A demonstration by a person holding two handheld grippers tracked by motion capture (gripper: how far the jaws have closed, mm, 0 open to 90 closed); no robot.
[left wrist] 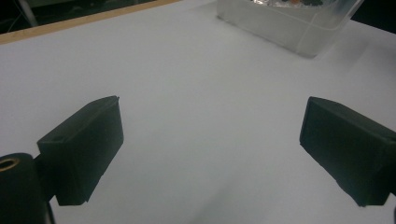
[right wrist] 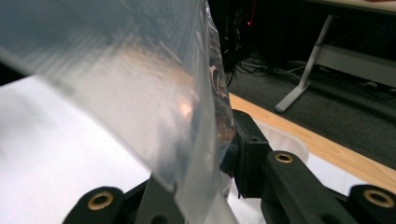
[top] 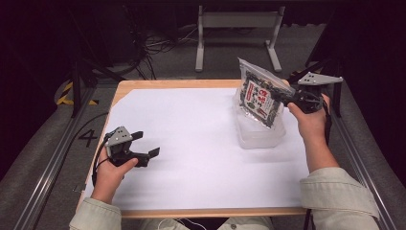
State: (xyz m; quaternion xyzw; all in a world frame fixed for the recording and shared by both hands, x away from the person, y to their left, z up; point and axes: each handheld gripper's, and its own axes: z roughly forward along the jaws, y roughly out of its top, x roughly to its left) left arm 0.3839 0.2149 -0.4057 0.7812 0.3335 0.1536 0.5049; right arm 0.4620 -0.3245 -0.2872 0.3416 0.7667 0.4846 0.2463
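Packet of dark dried food in clear plastic (top: 259, 95), with a white and red label whose writing is too small to read, hangs tilted above a clear rectangular plastic tub (top: 258, 135) at the far right of the table (top: 172, 84). The right tool (top: 286, 97) pinches the packet's right edge, jaws pressed together on the film; in the right gripper view the clear film (right wrist: 140, 102) rises between them. The left tool (top: 146, 143) is held low at the near left, jaws spread with nothing between them, well apart from the tub. White sheet (top: 191, 143) covers most of the table, leaving a wide bare stretch between the hands; a wooden rim shows along the far and near edges. A "4" (top: 88, 137) is marked on the floor left of the table.
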